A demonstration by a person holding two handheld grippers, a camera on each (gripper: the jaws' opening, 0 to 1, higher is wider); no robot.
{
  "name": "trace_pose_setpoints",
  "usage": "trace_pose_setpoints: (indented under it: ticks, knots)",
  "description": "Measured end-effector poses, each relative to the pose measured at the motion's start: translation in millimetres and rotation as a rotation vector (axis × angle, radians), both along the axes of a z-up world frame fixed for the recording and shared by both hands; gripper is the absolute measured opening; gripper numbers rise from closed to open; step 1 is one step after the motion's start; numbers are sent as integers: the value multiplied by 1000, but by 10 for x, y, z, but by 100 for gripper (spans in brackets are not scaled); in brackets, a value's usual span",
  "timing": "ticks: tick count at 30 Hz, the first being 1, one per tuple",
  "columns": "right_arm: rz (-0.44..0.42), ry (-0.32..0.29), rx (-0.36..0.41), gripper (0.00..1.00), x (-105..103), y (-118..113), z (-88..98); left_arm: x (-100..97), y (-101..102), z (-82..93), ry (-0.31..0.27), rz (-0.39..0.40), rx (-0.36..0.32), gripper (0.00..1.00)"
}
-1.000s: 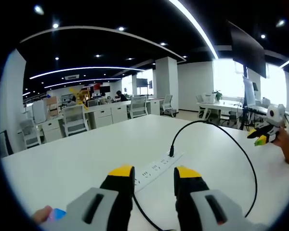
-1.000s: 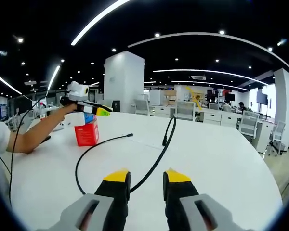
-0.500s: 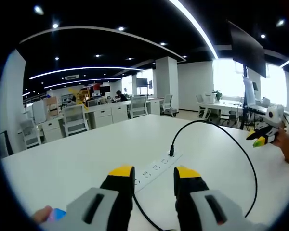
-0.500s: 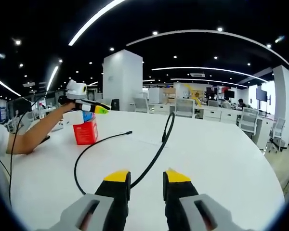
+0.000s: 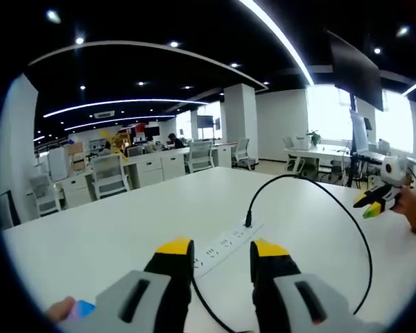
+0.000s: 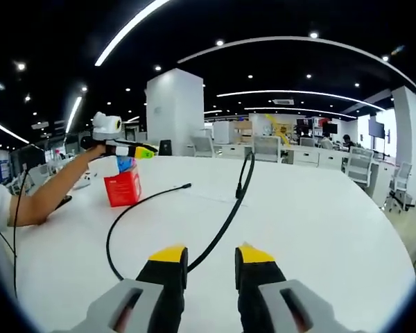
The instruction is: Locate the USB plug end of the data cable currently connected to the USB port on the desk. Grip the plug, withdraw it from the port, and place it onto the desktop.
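A black data cable (image 5: 347,208) stands plugged by its USB plug (image 5: 247,220) into a white power strip (image 5: 225,243) on the white desk (image 5: 111,229). My left gripper (image 5: 222,248) hovers open just short of the strip, nothing between its yellow-tipped fingers. In the right gripper view the same plug (image 6: 239,191) stands upright at mid-desk, and the cable (image 6: 215,236) runs back toward my open right gripper (image 6: 211,254). The cable's free end (image 6: 186,186) lies on the desk to the left. The right gripper (image 5: 376,200) hangs above the desk's right side.
A red box (image 6: 123,189) with a blue object behind it stands on the desk's left side. The left gripper (image 6: 121,147) is held up over that box by a person's arm (image 6: 48,198). Office desks and chairs (image 5: 107,173) lie beyond.
The right gripper has sunk slightly in the left gripper view, and the right gripper view has shifted a little. Cable and plug have not moved.
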State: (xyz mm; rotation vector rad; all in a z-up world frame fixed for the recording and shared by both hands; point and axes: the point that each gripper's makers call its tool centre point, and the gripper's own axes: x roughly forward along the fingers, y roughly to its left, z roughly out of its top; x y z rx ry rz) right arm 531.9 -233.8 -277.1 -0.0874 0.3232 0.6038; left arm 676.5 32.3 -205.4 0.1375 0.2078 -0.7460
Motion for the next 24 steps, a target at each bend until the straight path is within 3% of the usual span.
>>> trace_pose_setpoints:
  ticks: [5, 11, 20, 22, 24]
  knots:
    - [-8, 19, -36, 31, -7, -26, -7, 9, -5, -10, 6, 1, 7, 33]
    - [-49, -14, -84, 31, 78, -163, 128, -25, -17, -31, 7, 0, 7, 33]
    - [-73, -14, -59, 31, 319, -310, 210, -37, -31, -36, 3, 1, 3, 33]
    - [-49, 18, -11, 31, 374, -270, 199, -16, -30, -31, 4, 1, 3, 32]
    - [-54, 5, -50, 31, 413, -258, 186, -15, -35, -33, 4, 0, 2, 32]
